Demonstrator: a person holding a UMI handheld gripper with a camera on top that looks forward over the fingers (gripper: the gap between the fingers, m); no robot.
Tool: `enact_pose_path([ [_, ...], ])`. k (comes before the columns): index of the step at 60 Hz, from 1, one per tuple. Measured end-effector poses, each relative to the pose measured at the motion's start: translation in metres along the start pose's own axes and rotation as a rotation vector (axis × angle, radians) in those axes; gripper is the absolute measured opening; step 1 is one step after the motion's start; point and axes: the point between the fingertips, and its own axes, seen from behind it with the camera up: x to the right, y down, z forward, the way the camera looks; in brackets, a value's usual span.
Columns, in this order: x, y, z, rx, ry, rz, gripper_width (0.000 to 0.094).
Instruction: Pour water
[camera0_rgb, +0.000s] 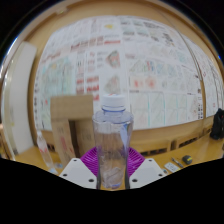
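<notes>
A clear plastic bottle (112, 140) with a pale cap stands upright between my gripper's (112, 168) two fingers. Both purple pads (90, 158) press against its sides, so the gripper is shut on it. The bottle's lower part is hidden behind the fingers. It appears lifted above the wooden table (185, 150), though its base is out of sight. No cup or other vessel shows in this view.
A brown cardboard box (72, 125) stands just behind the bottle to the left. Posters with drawings cover the wall (140, 60) beyond the table. A dark object (218, 122) sits at the far right, and small items (183, 160) lie on the table to the right.
</notes>
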Motion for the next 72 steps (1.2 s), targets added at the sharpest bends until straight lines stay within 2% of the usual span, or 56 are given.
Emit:
enact_pose_path([
  [6,0.014,0.065,0.008,-0.122,0.022,-0.068,0.0310],
  [13,0.023,0.117,0.013,-0.202,0.038,-0.093,0.0312],
  [17,0.029,0.140,0.015,-0.229,0.042,-0.099,0.0315],
  [18,0.029,0.146,0.015,-0.239,0.041,-0.098,0.0359],
  [20,0.030,0.143,0.017,-0.209,0.046,-0.097,0.0311],
  [24,0.033,0.146,0.015,-0.228,0.052,-0.085,0.0330],
  [29,0.035,0.146,0.015,-0.236,0.057,-0.076,0.0470],
  [33,0.036,0.148,0.014,-0.263,0.060,-0.074,0.0546],
  [39,0.039,0.151,0.003,-0.327,0.079,-0.053,0.0873],
  [41,0.040,0.150,-0.004,-0.338,0.093,-0.052,0.0823],
  [45,0.041,0.145,-0.022,-0.359,0.116,-0.062,0.0864],
  [52,0.031,0.137,-0.075,-0.405,0.138,-0.069,0.0849],
  [72,-0.037,0.116,-0.301,-0.477,0.186,-0.073,0.0850],
])
